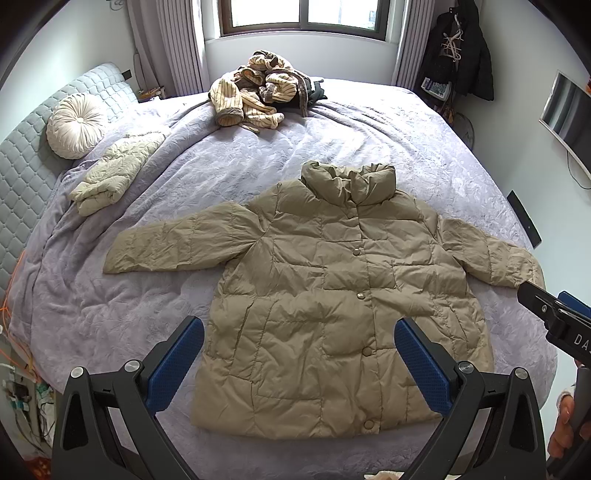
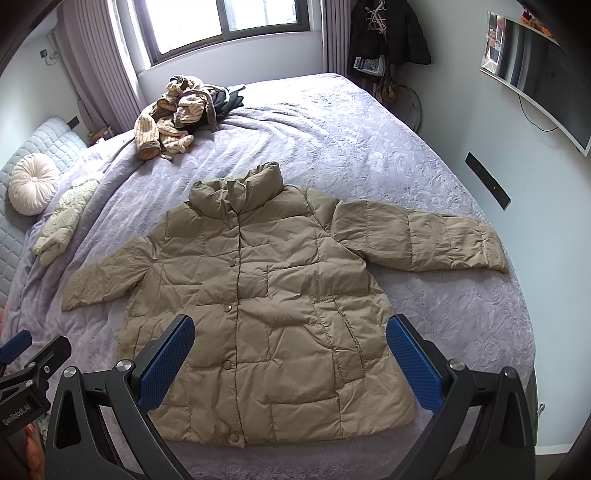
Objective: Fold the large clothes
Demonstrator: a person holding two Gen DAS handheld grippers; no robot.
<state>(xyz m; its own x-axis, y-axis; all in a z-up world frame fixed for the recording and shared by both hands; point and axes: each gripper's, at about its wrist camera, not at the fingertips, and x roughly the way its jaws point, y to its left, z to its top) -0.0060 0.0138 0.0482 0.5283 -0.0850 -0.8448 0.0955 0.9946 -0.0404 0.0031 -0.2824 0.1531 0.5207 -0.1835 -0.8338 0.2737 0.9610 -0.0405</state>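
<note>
khaki puffer jacket (image 1: 332, 295) spread flat, front up and snapped shut, on the lavender bedspread (image 1: 147, 302) of the bed, lying in the near half. collar toward the far side and the window (image 1: 299, 14), hem toward the near edge; long axis of the body running near to far, both sleeves out sideways left and right, across that axis.

left gripper (image 1: 299, 365) hovering above the hem, fingers (image 1: 177, 365) spread wide, nothing between them. right gripper (image 2: 290, 363) likewise over the hem, fingers (image 2: 413, 365) wide apart and empty. neither touching cloth, as far as can be judged.

step judged: layout done, no fold made yet; start of the first fold. next move likely calls for a pinch on one sleeve cuff, right sleeve (image 2: 424, 240) or left sleeve (image 1: 166, 247), and a carry across the chest, then the same on the other side, before doubling hem to collar. puffy fill likely to spring back, so folds need pressing down.

elsewhere: a folded cream quilted garment (image 1: 114, 177) at far left near a round pleated cushion (image 1: 75, 125); a heap of striped clothes (image 1: 255, 92) at the far edge, well apart from the jacket.
</note>
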